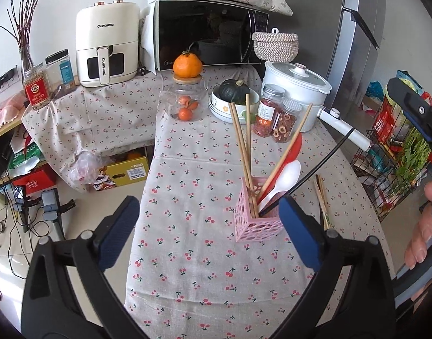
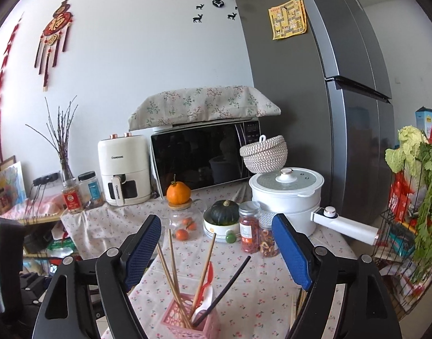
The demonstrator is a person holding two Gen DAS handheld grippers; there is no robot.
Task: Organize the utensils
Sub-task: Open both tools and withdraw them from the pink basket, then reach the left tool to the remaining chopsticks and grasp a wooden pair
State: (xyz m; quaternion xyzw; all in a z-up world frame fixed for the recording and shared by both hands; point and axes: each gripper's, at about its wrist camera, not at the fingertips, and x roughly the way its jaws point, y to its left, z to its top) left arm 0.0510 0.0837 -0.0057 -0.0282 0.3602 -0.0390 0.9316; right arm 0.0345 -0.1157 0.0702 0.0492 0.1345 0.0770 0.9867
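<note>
Left wrist view: a grey fridge [image 1: 354, 42], microwave [image 1: 207, 39], air fryer [image 1: 107, 45] and white pot [image 1: 295, 90] line the back of the cherry-print worktop [image 1: 193, 226], none blocking the pink holder [image 1: 255, 212] standing just beside the left gripper [image 1: 210, 234]. It holds three wooden chopsticks [image 1: 240, 141], two spoons [image 1: 286, 175] and one black stick [image 1: 312, 169]; loose chopsticks [image 1: 322, 200] lie beside it. Both the left gripper and the right gripper [image 2: 216, 254] have jaws released, empty.

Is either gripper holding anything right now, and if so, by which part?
Nothing is held. The left gripper and right gripper both stand open and empty, by the pink holder.
</note>
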